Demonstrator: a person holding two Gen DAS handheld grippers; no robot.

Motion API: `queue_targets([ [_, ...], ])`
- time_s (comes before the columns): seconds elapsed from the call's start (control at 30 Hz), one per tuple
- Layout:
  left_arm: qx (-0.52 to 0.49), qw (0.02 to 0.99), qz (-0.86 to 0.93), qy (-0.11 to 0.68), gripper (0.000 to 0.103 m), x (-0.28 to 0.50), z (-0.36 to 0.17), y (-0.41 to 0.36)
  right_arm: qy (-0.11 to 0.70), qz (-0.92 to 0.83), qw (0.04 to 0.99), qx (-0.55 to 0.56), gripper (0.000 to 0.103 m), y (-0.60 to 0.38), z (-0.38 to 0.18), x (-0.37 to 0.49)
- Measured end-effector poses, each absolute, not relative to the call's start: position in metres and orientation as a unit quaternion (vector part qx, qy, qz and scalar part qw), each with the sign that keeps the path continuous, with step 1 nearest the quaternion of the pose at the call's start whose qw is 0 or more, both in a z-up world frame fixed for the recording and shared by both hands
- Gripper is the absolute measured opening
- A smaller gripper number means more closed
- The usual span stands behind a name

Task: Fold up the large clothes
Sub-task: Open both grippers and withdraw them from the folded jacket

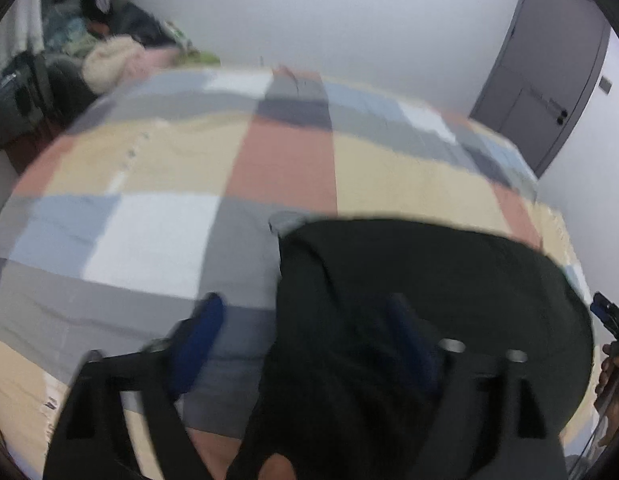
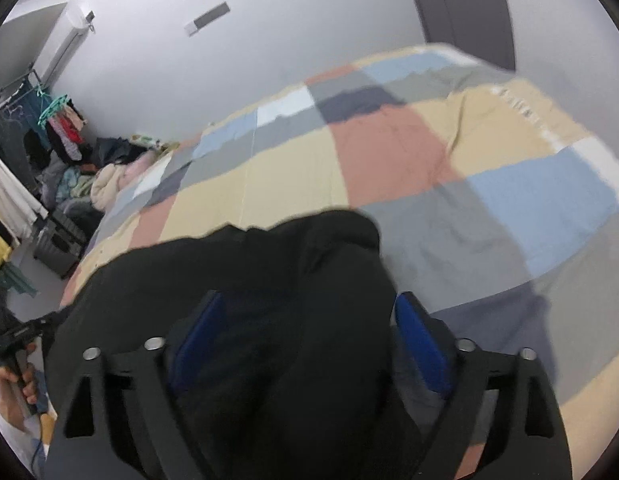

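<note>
A large black garment (image 1: 429,272) lies on a patchwork bedspread (image 1: 149,232) at the near edge of the bed. My left gripper (image 1: 305,300) is open above the garment's left edge: its left blue pad (image 1: 201,328) is over the bedspread and its right pad (image 1: 409,332) is over the black cloth. In the right wrist view the same garment (image 2: 269,256) fills the space under my right gripper (image 2: 308,297), which is open, with its blue pads (image 2: 419,344) standing wide on either side of the cloth. Neither gripper pinches the fabric.
The bedspread (image 2: 389,152) runs on to a white wall. A dark door (image 1: 549,72) stands at the right. Piled clothes (image 1: 117,56), a dark suitcase (image 2: 63,240) and a hanging rack (image 2: 57,120) crowd the left corner. A hand (image 2: 13,384) holds the other gripper's handle.
</note>
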State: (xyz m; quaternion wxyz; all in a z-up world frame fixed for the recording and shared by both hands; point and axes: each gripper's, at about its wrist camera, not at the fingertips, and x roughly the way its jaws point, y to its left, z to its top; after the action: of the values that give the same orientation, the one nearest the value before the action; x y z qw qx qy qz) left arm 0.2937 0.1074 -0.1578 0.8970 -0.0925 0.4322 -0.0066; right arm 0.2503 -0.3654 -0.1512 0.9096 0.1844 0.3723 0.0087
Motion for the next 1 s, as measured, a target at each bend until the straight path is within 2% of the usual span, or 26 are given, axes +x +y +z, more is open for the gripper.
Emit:
queue_targets([
  [0.07,-0.088,0.903,0.003,0.421,0.086,0.282,-0.137,0.11,0.362,0.002,0.916,0.174,0.095,-0.365,-0.134,0.242],
  [0.1,-0.083,0.906,0.008,0.415,0.087,0.277,-0.127,0.109,0.353,-0.002,0.921,0.167,0.102,-0.363,-0.12,0.235],
  [0.13,-0.078,0.91,0.012,0.407,0.087,0.27,-0.115,0.108,0.346,-0.002,0.924,0.163,0.103,-0.362,-0.11,0.231],
  [0.3,-0.077,0.924,0.012,0.374,0.087,0.231,-0.051,0.096,0.301,0.004,0.942,0.15,0.103,-0.349,-0.044,0.2],
  [0.63,-0.013,0.955,0.004,0.296,0.087,0.128,0.065,0.04,0.201,0.032,0.975,0.093,0.103,-0.294,0.082,0.121],
  [0.8,0.009,0.961,-0.031,0.273,0.087,0.078,0.091,0.006,0.17,0.038,0.982,0.071,0.103,-0.265,0.112,0.082],
  [1.0,0.009,0.965,-0.063,0.255,0.087,0.027,0.097,-0.026,0.135,0.035,0.989,0.052,0.103,-0.235,0.109,0.037],
])
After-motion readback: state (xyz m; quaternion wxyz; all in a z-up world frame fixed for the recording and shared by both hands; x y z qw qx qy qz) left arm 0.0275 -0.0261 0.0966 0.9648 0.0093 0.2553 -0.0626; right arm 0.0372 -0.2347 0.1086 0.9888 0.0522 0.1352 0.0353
